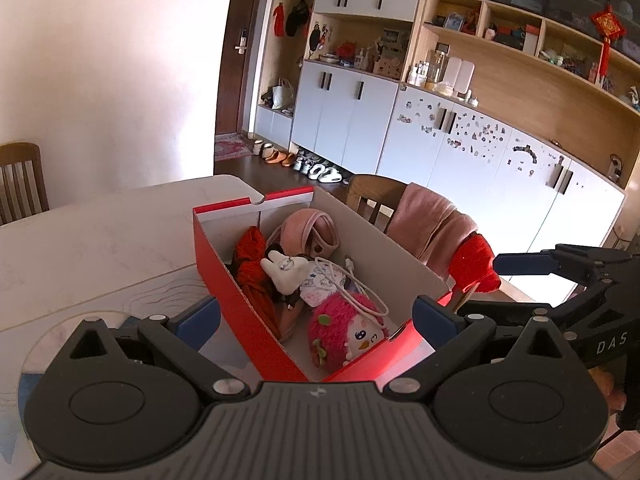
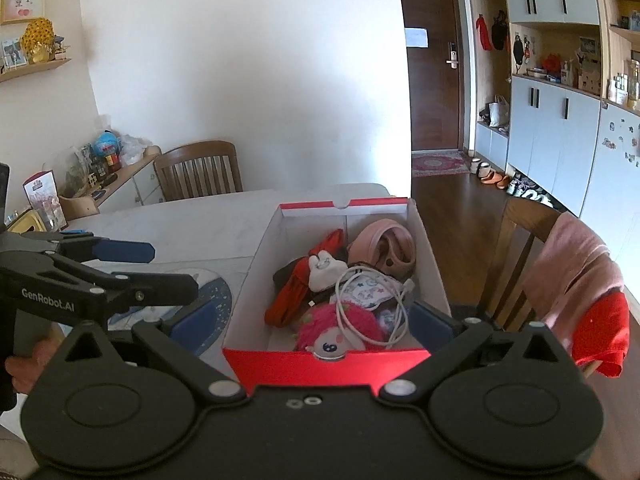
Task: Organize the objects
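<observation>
A red cardboard box [image 2: 332,364] with a white inside sits open on the pale table [image 2: 192,216], near its right edge. It holds a pink plush doll [image 2: 340,330] at the near end, a white cable [image 2: 394,320] over it, a printed cloth [image 2: 366,290], a small white plush [image 2: 324,270], a red fabric bundle [image 2: 294,294] on the left and a pink pouch [image 2: 390,246] at the far end. The left gripper [image 1: 316,318] and right gripper [image 2: 316,322] both stand spread wide, straddling the box's near corners without pinching it. "GenRobot.AI" is printed on the left gripper's side and "DAS" on the right one's.
</observation>
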### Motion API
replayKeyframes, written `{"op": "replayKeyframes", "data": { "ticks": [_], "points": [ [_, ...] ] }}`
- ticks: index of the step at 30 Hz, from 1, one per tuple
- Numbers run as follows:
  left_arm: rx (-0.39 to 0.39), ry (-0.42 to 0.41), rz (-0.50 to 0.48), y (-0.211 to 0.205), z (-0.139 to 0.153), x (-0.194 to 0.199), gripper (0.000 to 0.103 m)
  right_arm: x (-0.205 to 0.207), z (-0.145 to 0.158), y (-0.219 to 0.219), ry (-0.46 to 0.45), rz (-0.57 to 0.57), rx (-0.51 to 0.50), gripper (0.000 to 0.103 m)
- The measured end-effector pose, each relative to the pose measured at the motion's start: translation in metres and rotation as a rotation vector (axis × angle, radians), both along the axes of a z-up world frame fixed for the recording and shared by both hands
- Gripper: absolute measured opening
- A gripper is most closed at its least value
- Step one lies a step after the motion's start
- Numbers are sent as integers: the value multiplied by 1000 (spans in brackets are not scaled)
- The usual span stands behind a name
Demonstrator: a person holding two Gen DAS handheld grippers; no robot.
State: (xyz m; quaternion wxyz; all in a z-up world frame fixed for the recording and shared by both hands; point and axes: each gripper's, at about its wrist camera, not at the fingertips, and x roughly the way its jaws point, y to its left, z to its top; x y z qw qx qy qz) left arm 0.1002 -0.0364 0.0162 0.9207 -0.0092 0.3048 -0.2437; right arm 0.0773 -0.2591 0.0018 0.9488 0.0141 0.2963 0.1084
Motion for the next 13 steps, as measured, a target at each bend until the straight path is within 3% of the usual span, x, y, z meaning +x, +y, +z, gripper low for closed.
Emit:
{"op": "replayKeyframes", "data": {
  "ticks": [13],
  "points": [
    [1,-18,-21,11,1,-5,103,-6,-5,8,10,-24,1,102]
  ]
}}
